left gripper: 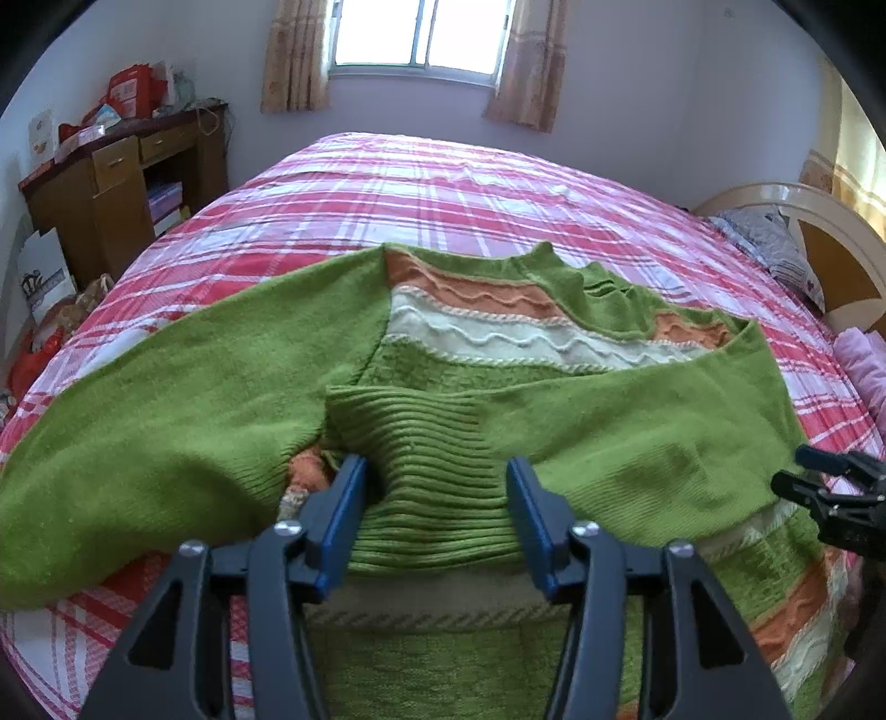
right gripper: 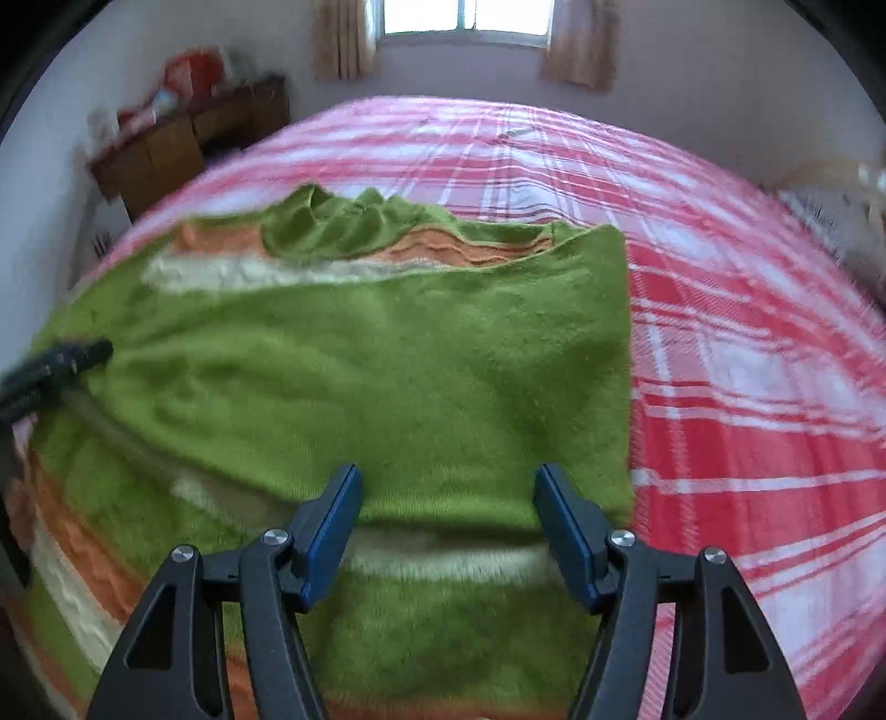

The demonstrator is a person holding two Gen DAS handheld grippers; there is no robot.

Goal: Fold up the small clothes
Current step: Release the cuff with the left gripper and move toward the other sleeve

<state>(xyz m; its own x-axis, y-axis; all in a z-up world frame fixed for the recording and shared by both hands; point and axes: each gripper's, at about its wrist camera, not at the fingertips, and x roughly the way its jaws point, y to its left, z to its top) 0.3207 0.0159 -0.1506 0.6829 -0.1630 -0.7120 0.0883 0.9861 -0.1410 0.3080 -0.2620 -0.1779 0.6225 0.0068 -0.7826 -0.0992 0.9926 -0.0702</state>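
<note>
A green knit sweater (left gripper: 470,360) with orange and white wavy bands lies spread on the bed, and both sleeves are folded in across its chest. The ribbed cuff (left gripper: 421,443) of one sleeve rests between the blue pads of my left gripper (left gripper: 434,462), which is open and does not press on it. My right gripper (right gripper: 447,471) hovers open over the folded right sleeve (right gripper: 415,360) with nothing held. It also shows in the left wrist view as the right gripper (left gripper: 830,487) at the sweater's right edge. The right wrist view is blurred.
The bed carries a pink and white plaid sheet (left gripper: 443,188), bare beyond the sweater. A wooden desk (left gripper: 122,177) with clutter stands at the far left. A curved headboard (left gripper: 841,243) and pillows sit at the right. A curtained window (left gripper: 421,33) is in the far wall.
</note>
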